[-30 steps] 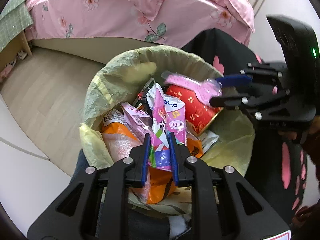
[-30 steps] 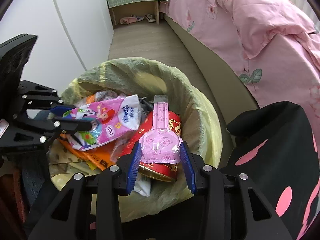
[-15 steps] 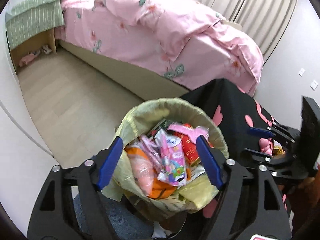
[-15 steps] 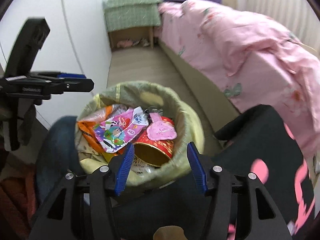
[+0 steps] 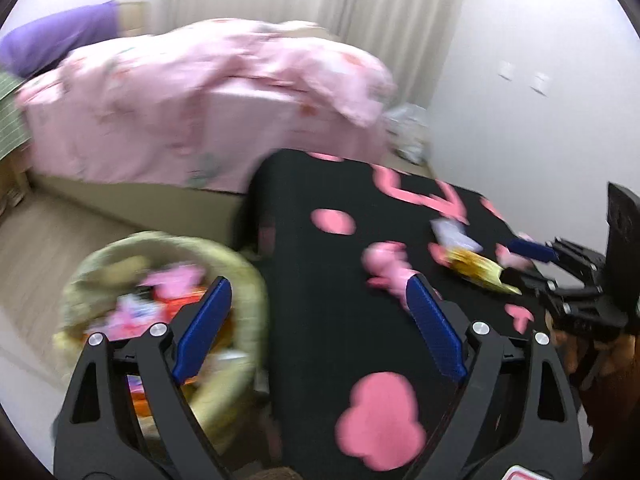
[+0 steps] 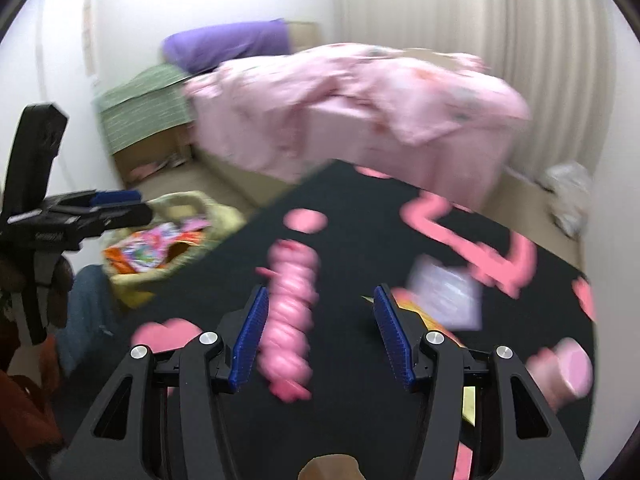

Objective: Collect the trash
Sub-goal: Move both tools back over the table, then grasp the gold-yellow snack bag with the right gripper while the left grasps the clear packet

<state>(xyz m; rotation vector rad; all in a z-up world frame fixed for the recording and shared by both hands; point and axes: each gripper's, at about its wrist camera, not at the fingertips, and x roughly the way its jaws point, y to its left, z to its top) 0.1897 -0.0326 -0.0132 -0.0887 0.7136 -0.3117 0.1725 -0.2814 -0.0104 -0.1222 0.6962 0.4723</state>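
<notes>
Next, with both grippers, left gripper (image 5: pixel 316 328) and right gripper (image 6: pixel 318 336), spread and empty, straddle one wrapper (image 6: pixel 446 296) squarely on the surface (image 6: pixel 352 240) before clamping.

Black tablecloth (image 6: pixel 352 240) with pink shapes; pale yellow-green bin liner (image 5: pixel 240 276); pink floral quilt (image 5: pixel 224 92), purple pillow (image 6: pixel 228 46), green striped cloth (image 6: pixel 140 108). Blurred pink twisted wrapper (image 6: pixel 290 320), possibly candy.

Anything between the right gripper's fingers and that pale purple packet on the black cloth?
Right wrist view: the pale purple packet lies just past the right gripper; only an orange-yellow wrapper edges between.
</notes>
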